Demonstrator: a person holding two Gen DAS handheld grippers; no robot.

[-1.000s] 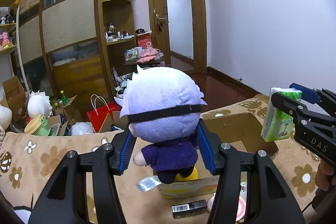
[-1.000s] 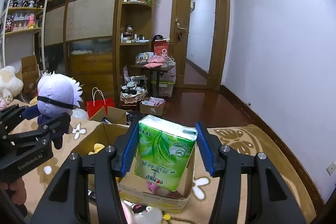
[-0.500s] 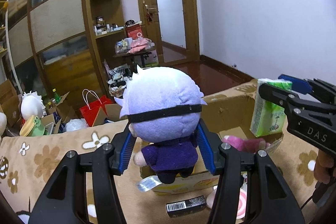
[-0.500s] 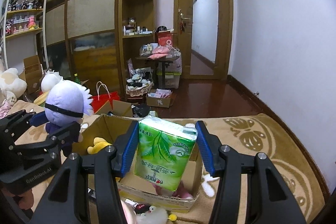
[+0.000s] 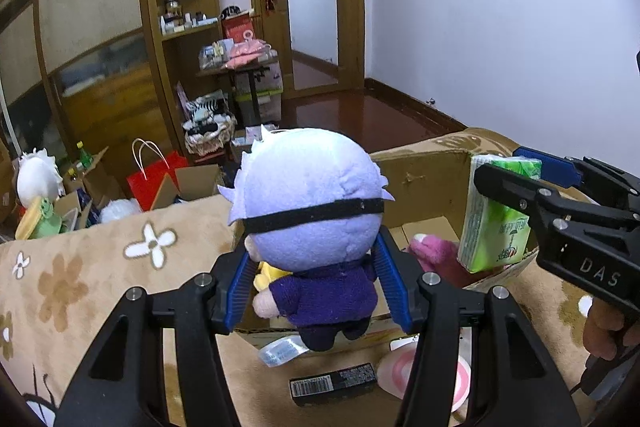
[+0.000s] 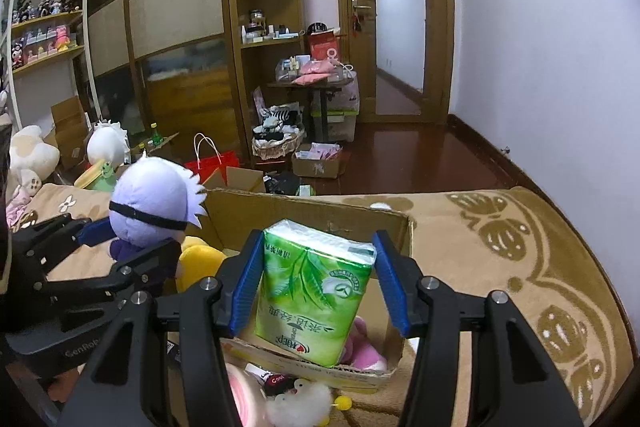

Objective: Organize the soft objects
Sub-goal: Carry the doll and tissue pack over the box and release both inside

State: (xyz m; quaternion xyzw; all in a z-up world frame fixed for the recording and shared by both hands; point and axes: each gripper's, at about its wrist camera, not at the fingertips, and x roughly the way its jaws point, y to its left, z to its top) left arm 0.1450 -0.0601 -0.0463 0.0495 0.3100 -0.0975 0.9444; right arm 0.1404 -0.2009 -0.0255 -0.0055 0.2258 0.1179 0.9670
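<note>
Since a second earlier both grippers had advanced toward the open brown cardboard box (image 6: pixel 394 227); its interior, with a yellow plush toy (image 6: pixel 198 259) and a pink plush toy (image 5: pixel 434 251) inside, had come into fuller view and sat closer under the loads.

The box rested on a tan floral-patterned blanket (image 5: pixel 80 267) over what appeared to be a bed or sofa.

The left gripper (image 5: pixel 314 283) had its jaws closed partway on the purple torso of a lavender-haired plush doll with a black blindfold band (image 5: pixel 312 203), which hung upright above the box's near-left edge.

The right gripper (image 6: pixel 316 283) had its jaws closed partway on the two sides of a green plastic-wrapped tissue pack (image 6: pixel 316 291), held upright above the near-right part of the box.

Step in hand, by judgement: carry-over to the box, both items aloft, neither released.

Next move, by judgement: lower each load into free space beside the toys, then part the jaws. Watch for the grippers crowding one another over the opening.

A small black barcoded carton (image 5: pixel 334 383) and a pink-and-white round object (image 5: pixel 404 373) lay on the blanket before the box.
</note>
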